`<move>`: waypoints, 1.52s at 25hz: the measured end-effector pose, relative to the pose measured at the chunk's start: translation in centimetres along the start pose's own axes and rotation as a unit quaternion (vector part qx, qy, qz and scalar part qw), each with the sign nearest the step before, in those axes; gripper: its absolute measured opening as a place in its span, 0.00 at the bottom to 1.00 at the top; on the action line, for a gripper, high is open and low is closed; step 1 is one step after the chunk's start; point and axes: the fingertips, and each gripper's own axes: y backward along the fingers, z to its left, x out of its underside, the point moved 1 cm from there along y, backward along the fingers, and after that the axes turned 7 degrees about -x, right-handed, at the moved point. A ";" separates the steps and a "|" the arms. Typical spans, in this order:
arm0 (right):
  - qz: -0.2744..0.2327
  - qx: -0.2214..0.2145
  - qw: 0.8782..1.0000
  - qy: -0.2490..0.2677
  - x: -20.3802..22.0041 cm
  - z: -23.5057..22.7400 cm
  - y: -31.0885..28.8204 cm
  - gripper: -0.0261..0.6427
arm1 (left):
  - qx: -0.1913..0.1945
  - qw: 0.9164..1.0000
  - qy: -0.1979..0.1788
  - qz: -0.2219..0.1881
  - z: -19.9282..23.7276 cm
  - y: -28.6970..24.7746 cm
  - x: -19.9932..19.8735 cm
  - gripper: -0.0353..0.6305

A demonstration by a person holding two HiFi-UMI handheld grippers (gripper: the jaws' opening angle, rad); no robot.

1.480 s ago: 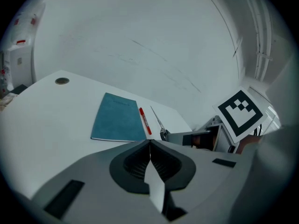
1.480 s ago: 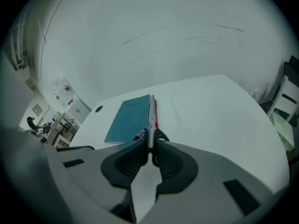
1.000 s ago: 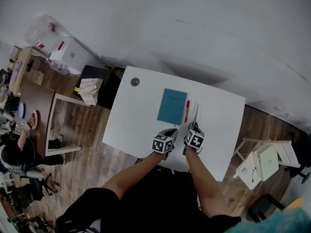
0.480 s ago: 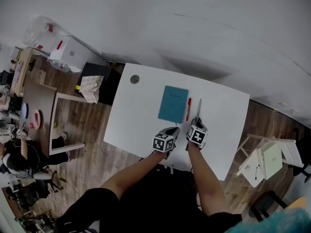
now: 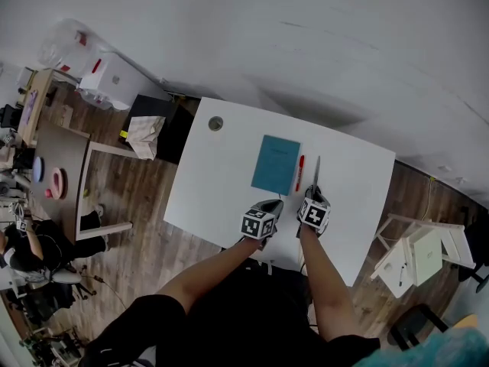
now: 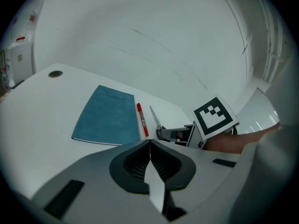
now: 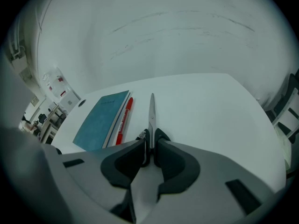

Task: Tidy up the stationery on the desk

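Silver scissors (image 7: 152,110) sit pinched by the handle in my right tool (image 7: 150,148), blades just beside the red pen (image 7: 123,120) on the white surface (image 7: 210,106). My left tool (image 6: 150,146) is pressed together, empty. I'd line them up straight with the pen, then let go gently.

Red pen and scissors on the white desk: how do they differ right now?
The red pen lies free, with no gripper on it; the scissors are clamped at their dark handles by the right gripper. The pen is red and rounded; the scissors show a flat grey blade. The pen lies next to the teal notebook; the scissors lie on the pen's far side. Both are slim and lie roughly parallel.
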 end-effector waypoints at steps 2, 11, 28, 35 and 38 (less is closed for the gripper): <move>0.000 -0.006 1.000 -0.001 0.0 0.1 0.0 0.19 | 0.000 1.000 0.000 -0.002 0.1 0.1 -0.1 0.07; -0.031 -0.016 0.999 -0.010 -0.5 1.5 2.1 0.21 | 0.001 1.000 -0.004 -0.015 0.4 1.6 0.2 0.07; -0.180 -0.033 0.983 0.032 8.7 20.8 18.5 0.12 | 0.087 0.982 -0.152 -0.068 4.5 20.1 4.1 0.07; -0.188 -0.093 0.976 0.063 13.7 30.4 24.1 0.09 | 0.113 0.969 -0.189 -0.115 4.2 28.0 7.4 0.07; -0.205 -0.108 0.968 0.093 14.5 33.2 26.5 0.09 | 0.111 0.970 -0.162 -0.146 3.5 30.9 8.0 0.07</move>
